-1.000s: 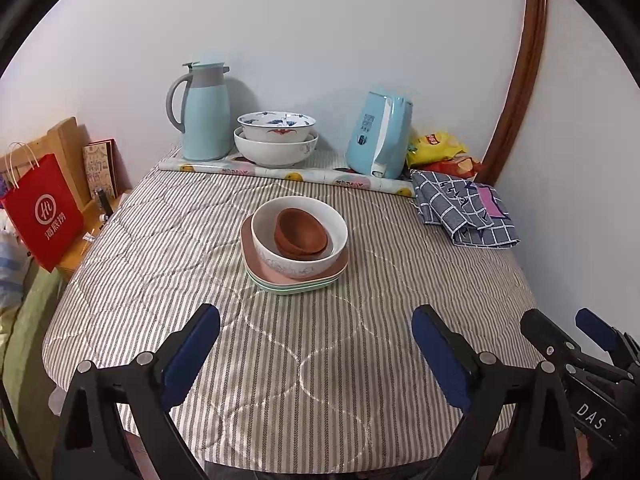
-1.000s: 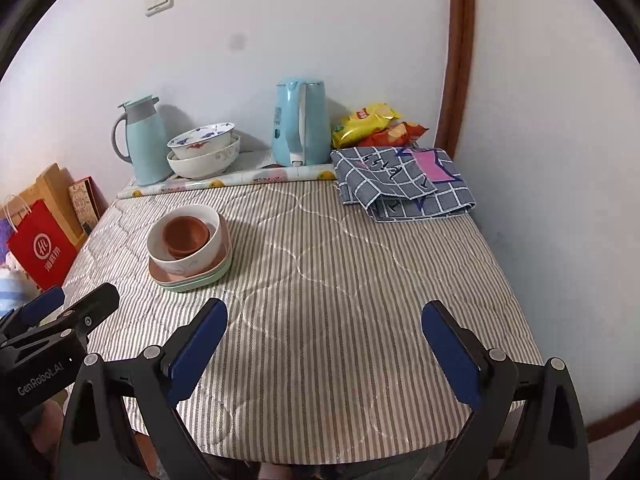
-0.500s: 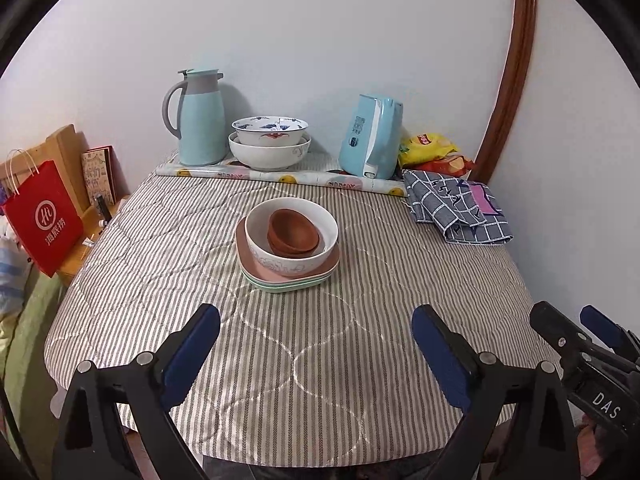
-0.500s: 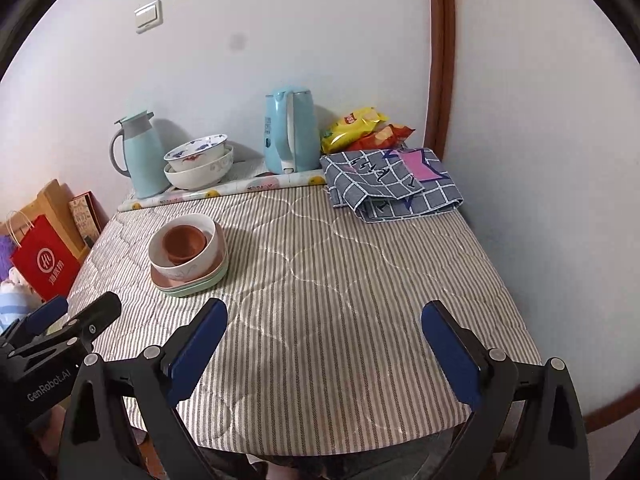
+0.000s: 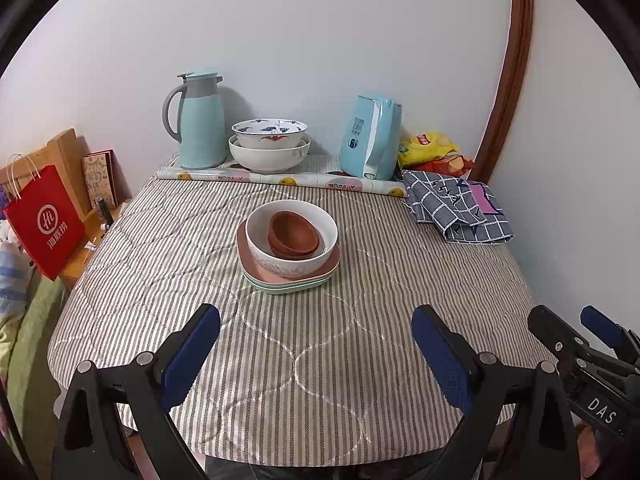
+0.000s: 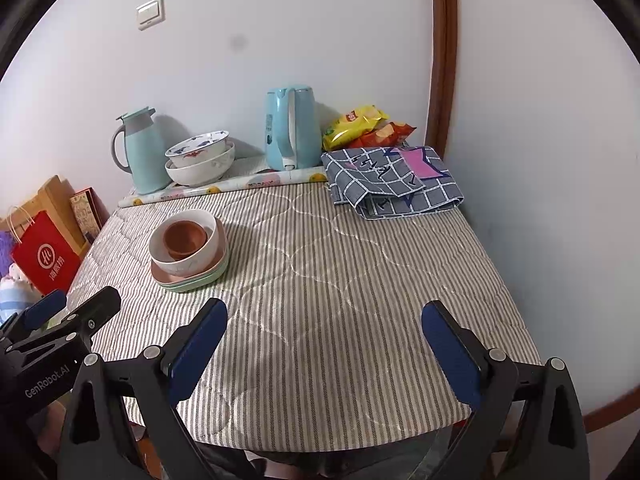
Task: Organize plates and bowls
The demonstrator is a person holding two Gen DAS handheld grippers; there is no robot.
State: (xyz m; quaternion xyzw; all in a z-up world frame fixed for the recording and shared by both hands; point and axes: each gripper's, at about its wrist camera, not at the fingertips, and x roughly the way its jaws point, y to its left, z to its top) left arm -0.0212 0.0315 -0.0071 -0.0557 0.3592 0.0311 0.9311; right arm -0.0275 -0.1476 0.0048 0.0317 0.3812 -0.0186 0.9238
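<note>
In my left view I have pulled back, left gripper wide and empty, the stack sitting mid-table untouched, "DAS" on my right gripper; in my right view, right gripper wide too, stack far left, "GenRobot.AI" readable.

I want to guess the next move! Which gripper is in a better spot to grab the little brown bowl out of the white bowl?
Probably the left. The left gripper points almost straight at the brown bowl in the white bowl. From the right gripper, that stack sits off to its left. Both are open and empty.
</note>
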